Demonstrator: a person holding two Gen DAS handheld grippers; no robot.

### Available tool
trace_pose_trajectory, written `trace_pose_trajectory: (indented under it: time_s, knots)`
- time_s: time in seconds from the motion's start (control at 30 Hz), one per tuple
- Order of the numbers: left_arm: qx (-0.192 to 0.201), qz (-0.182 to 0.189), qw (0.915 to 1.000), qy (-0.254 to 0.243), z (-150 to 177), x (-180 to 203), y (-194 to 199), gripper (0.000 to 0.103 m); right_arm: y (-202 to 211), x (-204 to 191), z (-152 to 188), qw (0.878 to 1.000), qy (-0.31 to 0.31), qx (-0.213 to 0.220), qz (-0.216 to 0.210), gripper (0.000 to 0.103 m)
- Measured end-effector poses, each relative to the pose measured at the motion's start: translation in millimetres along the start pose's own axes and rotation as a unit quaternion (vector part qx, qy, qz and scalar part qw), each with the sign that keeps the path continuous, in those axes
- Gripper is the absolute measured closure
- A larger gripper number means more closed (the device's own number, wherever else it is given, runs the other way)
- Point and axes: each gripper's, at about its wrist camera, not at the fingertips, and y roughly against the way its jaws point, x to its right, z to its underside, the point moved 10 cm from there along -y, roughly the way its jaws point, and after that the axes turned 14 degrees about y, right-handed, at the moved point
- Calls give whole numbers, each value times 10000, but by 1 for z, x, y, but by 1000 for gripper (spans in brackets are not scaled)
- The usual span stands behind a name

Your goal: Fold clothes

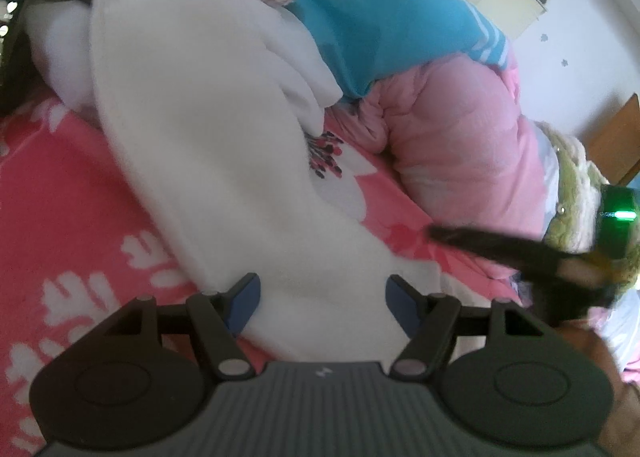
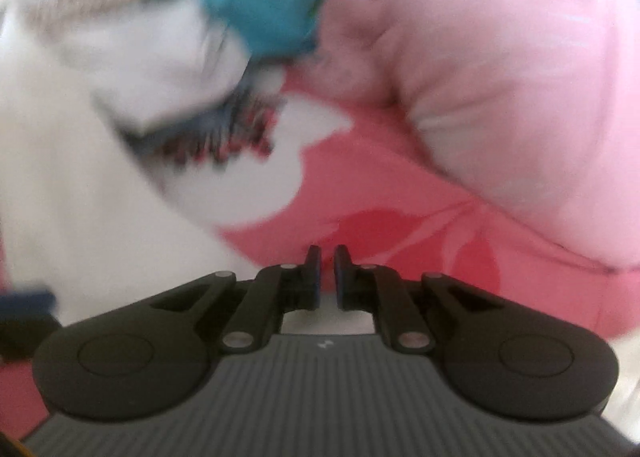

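My left hand-held gripper (image 1: 322, 303) is spread wide over the near end of the white garment (image 1: 208, 129), holding nothing. The right hand-held gripper (image 2: 328, 277) is nearly closed, a thin gap between its 2 pads, nothing in it; it hangs over the red floral bedsheet (image 2: 380, 217). The white garment runs from near centre to far left. Blue garment (image 1: 380, 21) lies far behind it, pink quilt (image 1: 460, 137) to the right. Right view is blurred.

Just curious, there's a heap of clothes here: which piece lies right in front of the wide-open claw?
The white garment. It runs between the left claw tips, while the turquoise top and pink padded jacket lie farther back.
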Motion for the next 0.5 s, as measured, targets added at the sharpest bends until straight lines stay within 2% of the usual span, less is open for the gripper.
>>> trace_pose_trajectory:
  time_s: [0.13,0.17,0.27,0.4,0.5]
  knots:
    - [275,-92,9995,-117,-3,2,10,31,59,38,-14,9925,-967,734,105,79]
    - [368,-79,9991,-193,-4,5,12,29,68,43,-11,9907,-1118,764,103,77]
    - [508,-17,9974,-514,-3,15,15,27,91,57,4,9857,-1510,749,79,77]
    - [576,-77,9949,-829,2,21,8,27,83,48,38,9874,-1560,217,-132,77]
    - [575,-170,9947,-832,2,18,3,27,68,17,50,9948,-945,-1,-372,77]
